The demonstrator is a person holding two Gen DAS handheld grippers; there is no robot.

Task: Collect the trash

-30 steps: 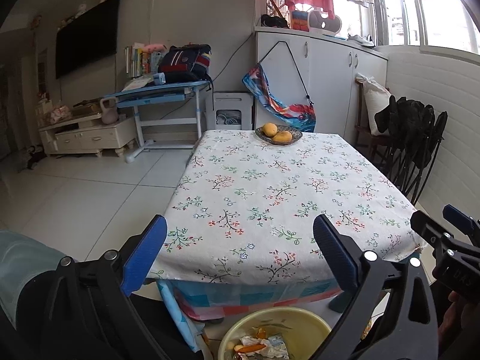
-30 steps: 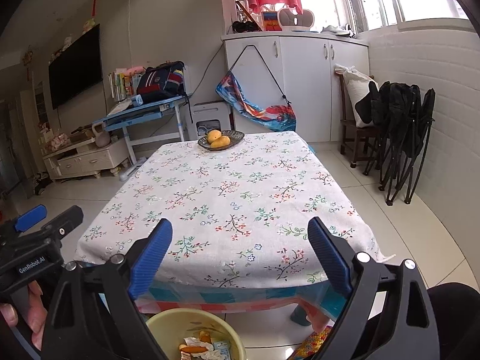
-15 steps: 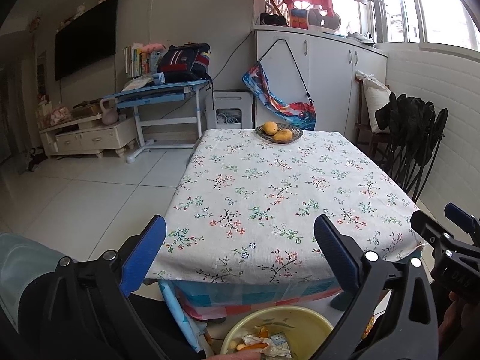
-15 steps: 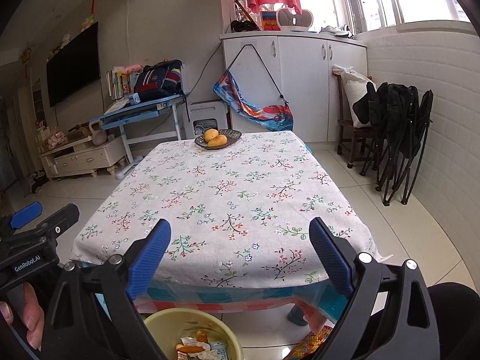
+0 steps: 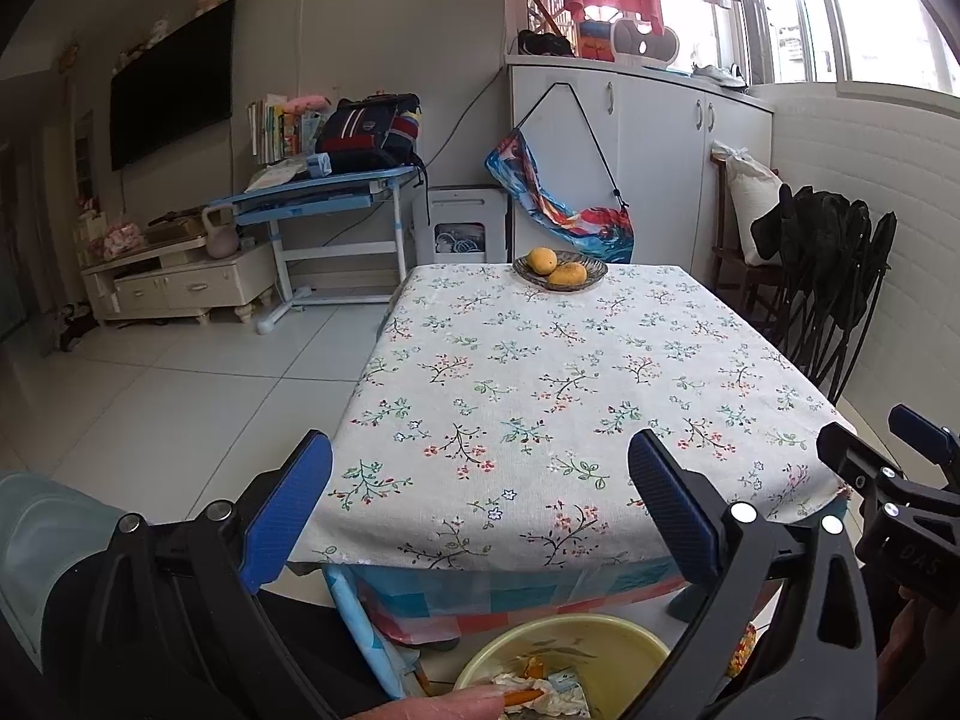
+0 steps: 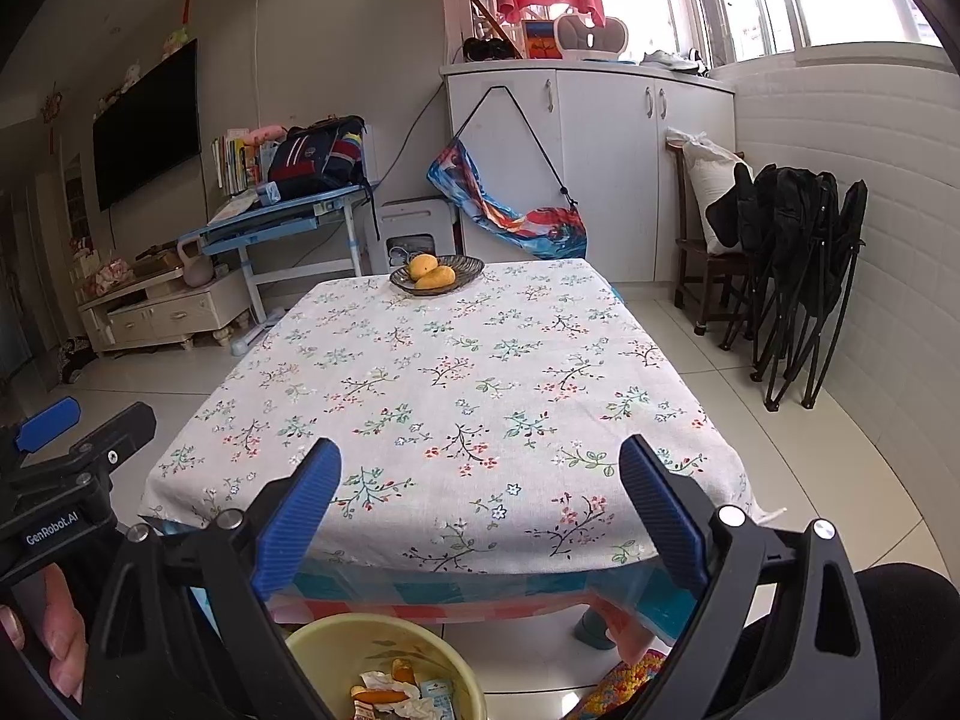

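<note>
A yellow basin (image 5: 624, 654) holding crumpled wrappers and orange scraps (image 5: 540, 690) sits low in front of the table; it also shows in the right wrist view (image 6: 462, 666) with the trash (image 6: 396, 693) inside. My left gripper (image 5: 480, 504) is open and empty, held above the basin before the table's near edge. My right gripper (image 6: 480, 504) is open and empty at about the same height. Each gripper shows at the edge of the other's view: the right one (image 5: 888, 480), the left one (image 6: 78, 438).
The table with a floral cloth (image 5: 558, 372) carries a dish of mangoes (image 5: 559, 269) at its far end. Folded black chairs (image 6: 798, 276) stand by the right wall. A blue desk (image 5: 318, 198), a TV stand (image 5: 174, 282) and white cabinets (image 6: 600, 168) stand behind.
Both grippers have risen and tilted up slightly, staying open. A fingertip now shows at the bottom of the left wrist view by the basin.
</note>
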